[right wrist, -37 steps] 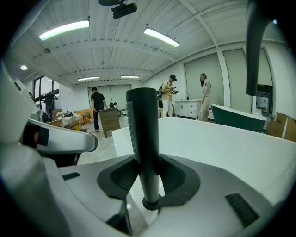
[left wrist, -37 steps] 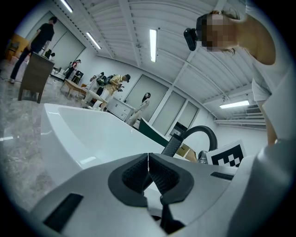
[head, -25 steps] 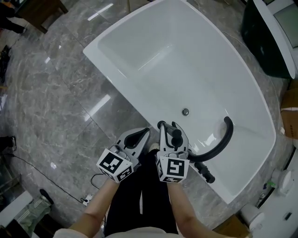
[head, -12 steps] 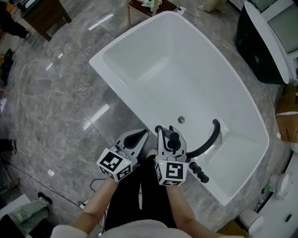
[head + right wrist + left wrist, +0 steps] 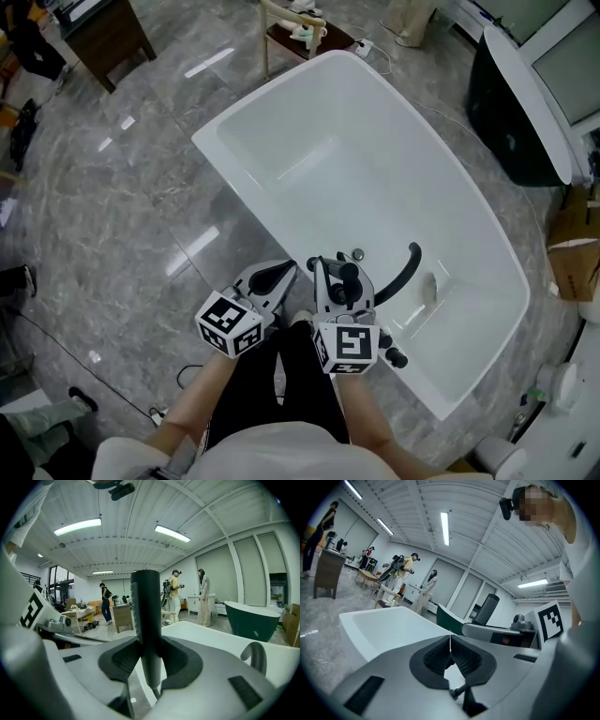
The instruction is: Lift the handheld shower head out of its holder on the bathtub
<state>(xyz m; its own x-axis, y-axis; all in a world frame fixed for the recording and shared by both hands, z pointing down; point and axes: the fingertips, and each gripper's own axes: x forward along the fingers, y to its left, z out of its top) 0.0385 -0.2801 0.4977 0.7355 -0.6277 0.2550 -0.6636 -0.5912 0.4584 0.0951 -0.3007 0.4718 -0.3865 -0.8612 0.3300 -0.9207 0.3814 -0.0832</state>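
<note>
Your right gripper (image 5: 151,660) was clamped on the dark handheld shower head (image 5: 146,616), which stood upright between the pads at the centre of that gripper's view. In the head view it sat low in the middle of the frame, by the near rim of the white bathtub (image 5: 375,178). Your left gripper (image 5: 450,649), just to its left, had its jaws pressed together on nothing.

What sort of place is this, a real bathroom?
Probably a showroom or test hall, not a home bathroom: white bathtub on open stone floor, a second dark green tub, people standing about.
</note>
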